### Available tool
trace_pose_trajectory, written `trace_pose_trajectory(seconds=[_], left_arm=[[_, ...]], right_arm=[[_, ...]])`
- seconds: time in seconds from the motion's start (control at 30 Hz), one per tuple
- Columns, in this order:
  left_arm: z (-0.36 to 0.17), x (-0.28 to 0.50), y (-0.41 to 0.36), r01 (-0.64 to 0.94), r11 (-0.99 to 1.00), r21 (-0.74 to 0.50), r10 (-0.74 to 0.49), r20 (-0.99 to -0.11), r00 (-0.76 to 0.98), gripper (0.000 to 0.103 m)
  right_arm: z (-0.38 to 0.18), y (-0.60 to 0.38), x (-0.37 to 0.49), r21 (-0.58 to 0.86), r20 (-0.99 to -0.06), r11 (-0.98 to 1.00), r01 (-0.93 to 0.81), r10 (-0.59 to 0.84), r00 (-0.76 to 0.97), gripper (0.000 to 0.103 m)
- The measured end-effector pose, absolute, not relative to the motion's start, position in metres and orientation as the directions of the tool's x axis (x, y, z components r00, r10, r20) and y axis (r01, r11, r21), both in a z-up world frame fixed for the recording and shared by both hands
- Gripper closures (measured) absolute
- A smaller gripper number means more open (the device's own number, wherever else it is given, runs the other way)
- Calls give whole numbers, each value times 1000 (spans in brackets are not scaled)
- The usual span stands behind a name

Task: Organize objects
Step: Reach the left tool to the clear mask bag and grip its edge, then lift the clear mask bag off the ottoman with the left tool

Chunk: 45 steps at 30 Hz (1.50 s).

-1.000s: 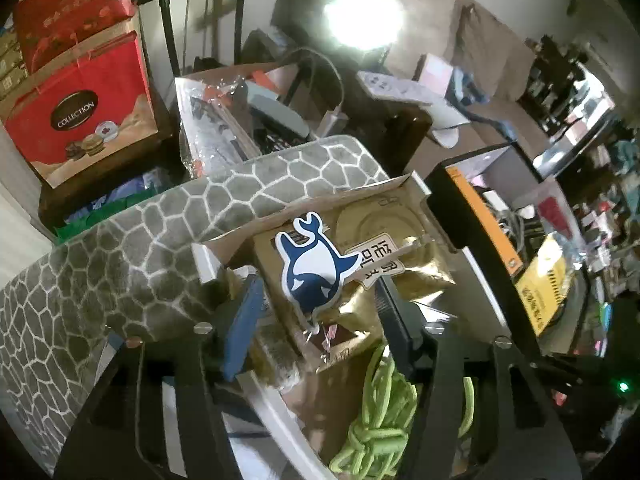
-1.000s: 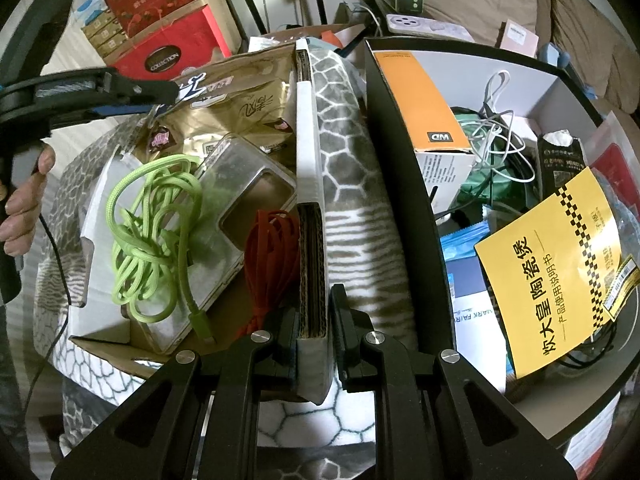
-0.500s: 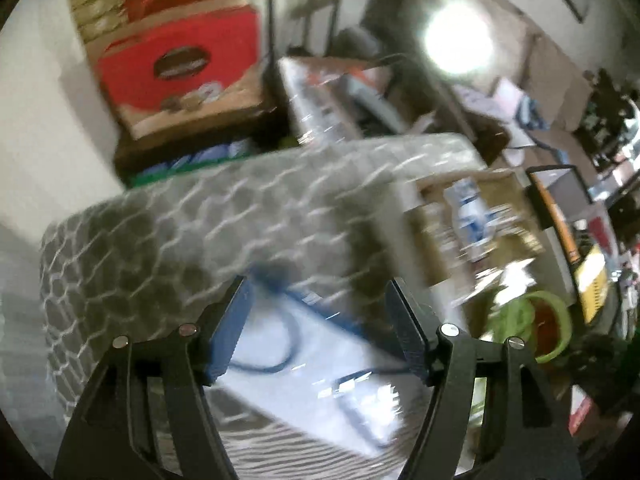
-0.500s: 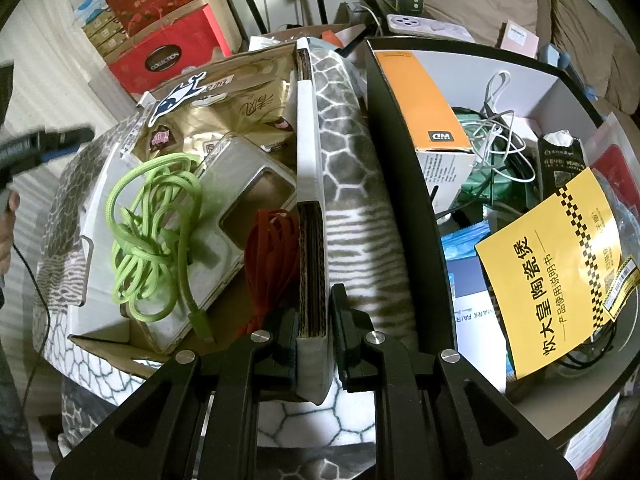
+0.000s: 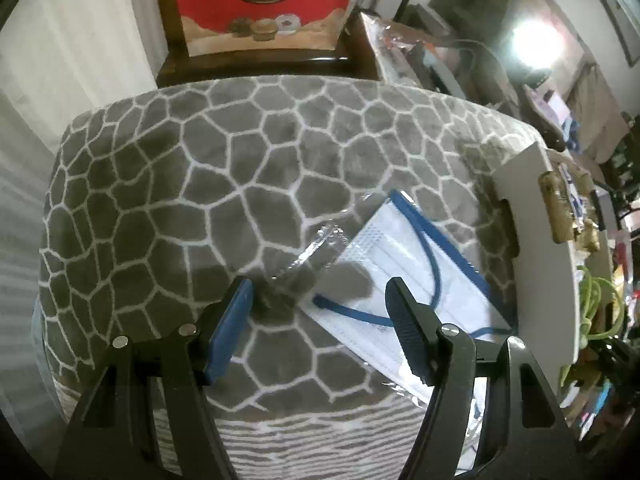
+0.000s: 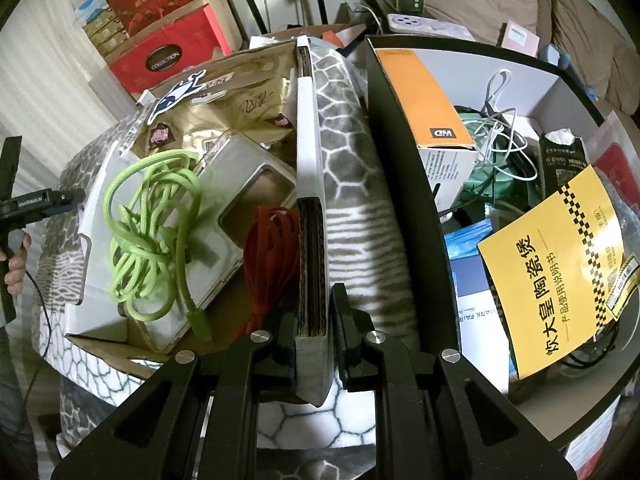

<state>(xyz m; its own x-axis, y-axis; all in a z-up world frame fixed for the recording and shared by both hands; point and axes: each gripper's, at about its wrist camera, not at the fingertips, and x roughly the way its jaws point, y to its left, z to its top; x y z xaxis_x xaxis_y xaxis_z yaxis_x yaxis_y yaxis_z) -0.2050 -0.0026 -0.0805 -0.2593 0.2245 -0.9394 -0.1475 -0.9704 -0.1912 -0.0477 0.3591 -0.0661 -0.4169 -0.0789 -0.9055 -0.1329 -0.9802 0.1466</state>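
Over the grey cobble-patterned blanket [image 5: 168,184] the left gripper [image 5: 318,308] now hangs with its jaws wide and nothing between them. A second ago it stood above the cardboard box [image 6: 308,184] at the whale sticker [image 6: 176,94]; since then it has swung left, off the box, and a bagged face mask [image 5: 404,280] has come into its view. That shift reads as the next pick: the sticker now rests on the gold packets [image 6: 224,96] at the far end of the box, and the mask looks like the next loose thing to go in.

The mask lies flat on the blanket, just left of the box's white outer wall, with its near left corner between the left fingertips [image 5: 236,300] and its blue ear loop running toward the right one. Its clear wrapper sticks out at the far left and may slip or crumple in a pinch.

The right gripper [image 6: 314,324] has not moved: it is clamped narrow on the near end of the box's right wall, steadying it.

Counted: one mask on the blanket. Inside the box: one green cable [image 6: 152,220], one red cable [image 6: 272,248], one clear phone case [image 6: 240,184], one sticker, and several gold packets too overlapped to number. Right of the box stands one black bin [image 6: 404,184] of mixed clutter; one red gift box [image 5: 260,4] sits beyond the blanket.
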Motion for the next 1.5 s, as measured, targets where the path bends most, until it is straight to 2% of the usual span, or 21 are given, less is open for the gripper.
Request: trace_pose_trajectory(seconds=[0.07, 0.27, 0.33, 0.4, 0.43, 0.53, 0.57, 0.6, 0.93, 1.17, 1.33, 1.5], left_arm=[[-82, -204, -3, -159, -963, -218, 252, -935, -248, 38], [-82, -197, 9, -209, -966, -150, 205, -940, -271, 46], [-82, -195, 13, -217, -969, -121, 182, -940, -289, 55], [-82, -191, 18, -231, -968, -96, 166, -938, -305, 68], [-81, -191, 19, -237, -968, -88, 160, -938, -307, 70], [-80, -191, 18, -237, -968, -79, 152, -938, -310, 83], [-79, -191, 17, -235, -969, -83, 155, -938, -310, 91], [-79, -191, 16, -235, -968, -85, 158, -938, -310, 95], [-69, -191, 11, -240, -961, -136, 215, -915, -340, 99], [-41, -189, 9, -257, -945, -202, 290, -880, -376, 102], [-26, -190, 13, -288, -907, -306, 398, -846, -356, 102], [-32, -194, 24, -291, -876, -385, 468, -824, -319, 102]], right_arm=[[-66, 359, -48, 145, -905, -980, -133, -78, -418, 88], [-67, 358, -48, 140, -907, -981, -132, -73, -415, 88], [-68, 358, -49, 137, -907, -982, -132, -71, -415, 88], [-68, 357, -49, 134, -907, -982, -132, -68, -415, 88], [-68, 357, -49, 133, -908, -982, -132, -67, -414, 88], [-68, 356, -49, 126, -909, -984, -129, -63, -412, 87], [-68, 356, -49, 123, -909, -984, -127, -61, -412, 87], [-68, 356, -48, 121, -909, -985, -126, -59, -412, 87], [-68, 356, -50, 108, -913, -986, -127, -48, -405, 87], [-68, 355, -52, 96, -915, -987, -130, -36, -402, 87], [-68, 355, -51, 94, -915, -987, -130, -35, -401, 87], [-68, 355, -51, 92, -915, -987, -130, -32, -403, 87]])
